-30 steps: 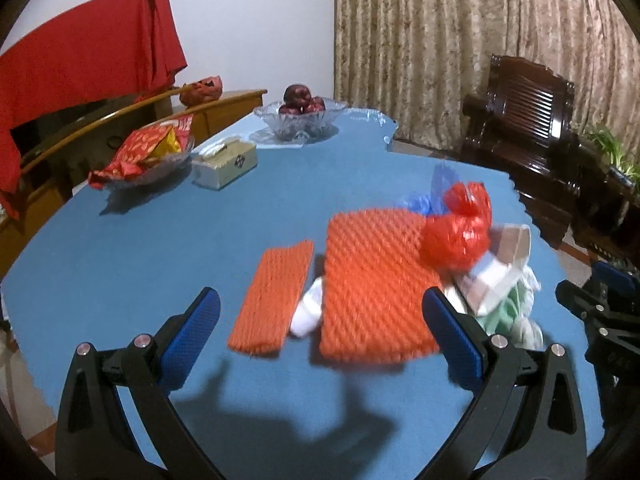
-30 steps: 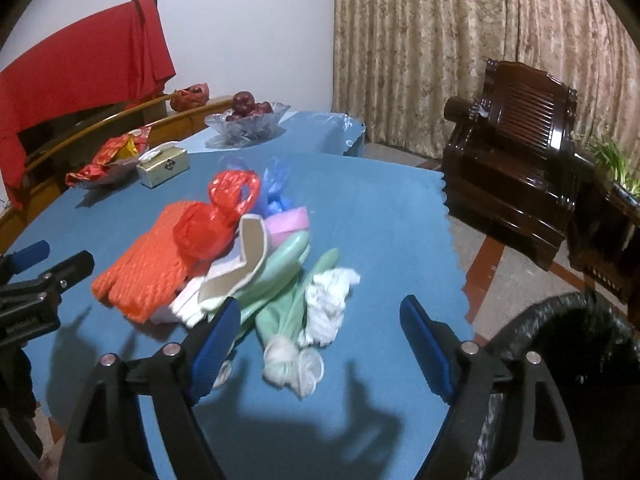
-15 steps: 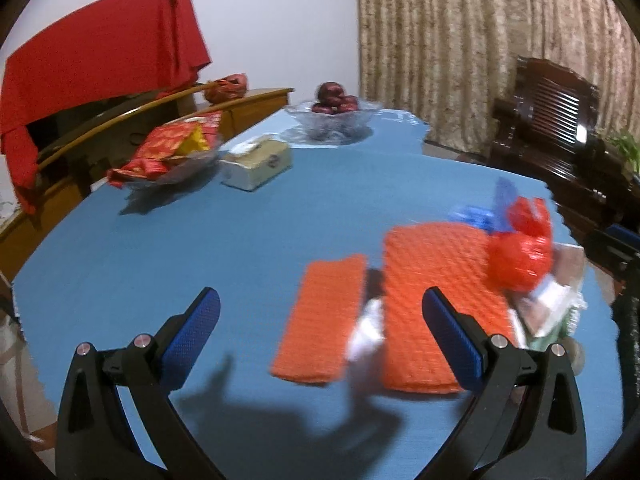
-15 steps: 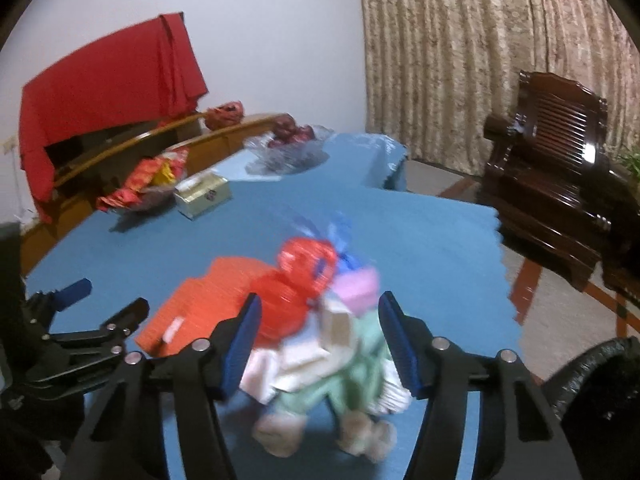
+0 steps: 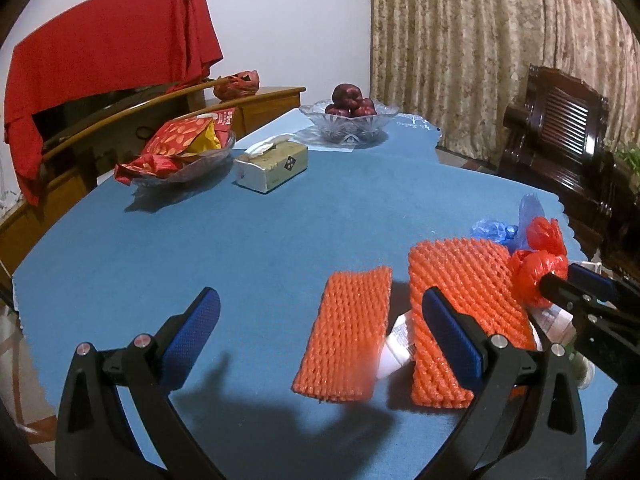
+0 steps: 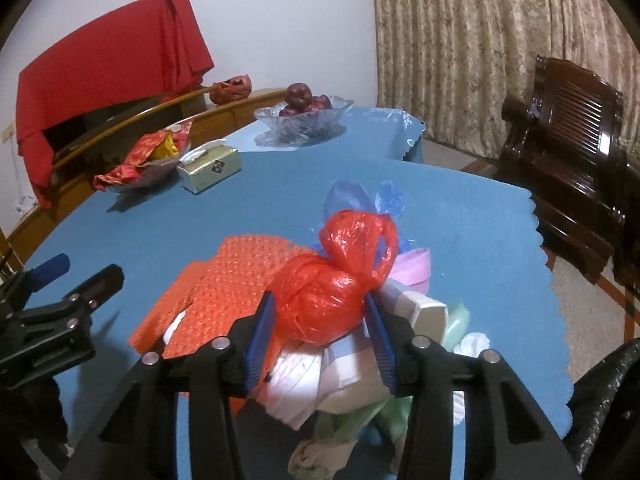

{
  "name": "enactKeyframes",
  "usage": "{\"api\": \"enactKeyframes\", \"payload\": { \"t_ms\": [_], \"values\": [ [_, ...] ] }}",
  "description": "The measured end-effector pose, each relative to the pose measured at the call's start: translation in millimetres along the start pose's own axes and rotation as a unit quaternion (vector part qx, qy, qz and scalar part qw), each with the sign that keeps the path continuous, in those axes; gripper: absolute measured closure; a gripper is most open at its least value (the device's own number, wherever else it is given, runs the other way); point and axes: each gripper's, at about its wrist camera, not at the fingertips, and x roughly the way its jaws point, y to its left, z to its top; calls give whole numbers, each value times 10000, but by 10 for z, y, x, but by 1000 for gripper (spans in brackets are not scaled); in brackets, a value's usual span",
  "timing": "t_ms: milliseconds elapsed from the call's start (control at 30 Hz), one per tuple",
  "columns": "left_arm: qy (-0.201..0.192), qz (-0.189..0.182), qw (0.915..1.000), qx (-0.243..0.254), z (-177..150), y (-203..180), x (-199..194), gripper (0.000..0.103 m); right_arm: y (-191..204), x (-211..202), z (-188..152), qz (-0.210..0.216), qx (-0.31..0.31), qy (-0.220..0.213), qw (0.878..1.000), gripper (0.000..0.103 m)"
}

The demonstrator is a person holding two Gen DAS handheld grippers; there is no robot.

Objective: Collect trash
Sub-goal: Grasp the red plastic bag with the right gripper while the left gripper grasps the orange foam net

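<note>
A pile of trash lies on the blue table point(image 5: 248, 248). My right gripper point(image 6: 320, 316) is shut on a knotted red plastic bag point(image 6: 332, 296) on top of the pile; the bag also shows in the left wrist view point(image 5: 538, 276). Under it lie a wide orange foam net point(image 5: 460, 292), white and green wrappers point(image 6: 348, 384) and a blue plastic bag point(image 6: 360, 200). A narrow orange foam net point(image 5: 344, 332) lies apart to the left. My left gripper point(image 5: 320, 336) is open and empty, just short of the narrow net.
A tissue box point(image 5: 272, 164), a glass dish of red snack packets point(image 5: 180, 152) and a glass bowl of apples point(image 5: 352, 116) stand at the table's far side. A black-lined bin point(image 6: 608, 400) stands off the table's right edge. A dark wooden chair point(image 6: 568, 152) is beyond.
My right gripper moved in over the pile and closed on the red bag. My left gripper swung left, so the orange nets now sit to its right.
</note>
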Motion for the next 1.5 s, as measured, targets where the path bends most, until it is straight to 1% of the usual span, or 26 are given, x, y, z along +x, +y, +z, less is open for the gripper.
{"api": "enactKeyframes", "payload": {
  "t_ms": [100,167,233,267,433,567,767,933,967,1000,1067,1133,1167,1200,1233,1267,1333,1367,1500],
  "values": [
    [6,-27,10000,23,-10,-17,9,5,-17,16,-16,139,-59,55,9999,74],
    [38,-56,9999,79,-31,-57,20,5,-32,11,-37,189,-78,83,9998,86],
    [82,-107,9999,100,-59,-93,23,5,-58,-21,-66,333,-51,85,9994,88],
    [102,-134,9998,120,-78,-121,17,5,-63,-47,-82,426,-74,74,9990,92],
    [150,-253,9993,219,-150,-263,-54,5,-89,-298,-157,667,-25,-81,9977,95],
    [177,-385,9986,315,-210,-390,-126,5,-101,-534,-249,693,-88,-127,9975,95],
    [278,-658,9962,504,-331,-678,-179,5,-251,-733,-445,468,135,-39,9988,96],
    [287,-698,9946,719,-419,-883,-168,6,-412,-796,-494,308,287,-25,9991,96],
    [295,-693,9943,750,-424,-907,-155,10,-439,-809,-494,287,311,-36,9991,96],
    [304,-690,9940,795,-443,-939,-139,19,-451,-815,-496,274,311,-43,9991,96],
    [384,-645,9924,978,-485,-1016,-67,30,-463,-826,-493,265,294,-46,9992,96],
    [434,-624,9909,1111,-537,-1081,-23,37,-469,-838,-500,275,287,-47,9992,96],
    [452,-593,9902,1184,-569,-1119,2,46,-468,-843,-499,287,286,-46,9992,96],
    [460,-607,9897,1209,-583,-1125,11,58,-483,-853,-510,293,282,-51,9992,96],
    [476,-619,9896,1209,-589,-1126,17,63,-493,-864,-512,293,275,-52,9992,96],
    [484,-630,9899,1177,-592,-1118,12,72,-492,-868,-516,285,263,-51,9992,96],
    [447,-694,9906,1086,-571,-1087,-10,83,-498,-880,-521,278,250,-44,9993,96],
    [406,-777,9908,1029,-551,-1065,-35,90,-502,-891,-520,282,254,-42,9993,96],
    [273,-808,9926,863,-476,-1005,-125,91,-487,-907,-514,299,228,-75,9993,96]
  ]
}}
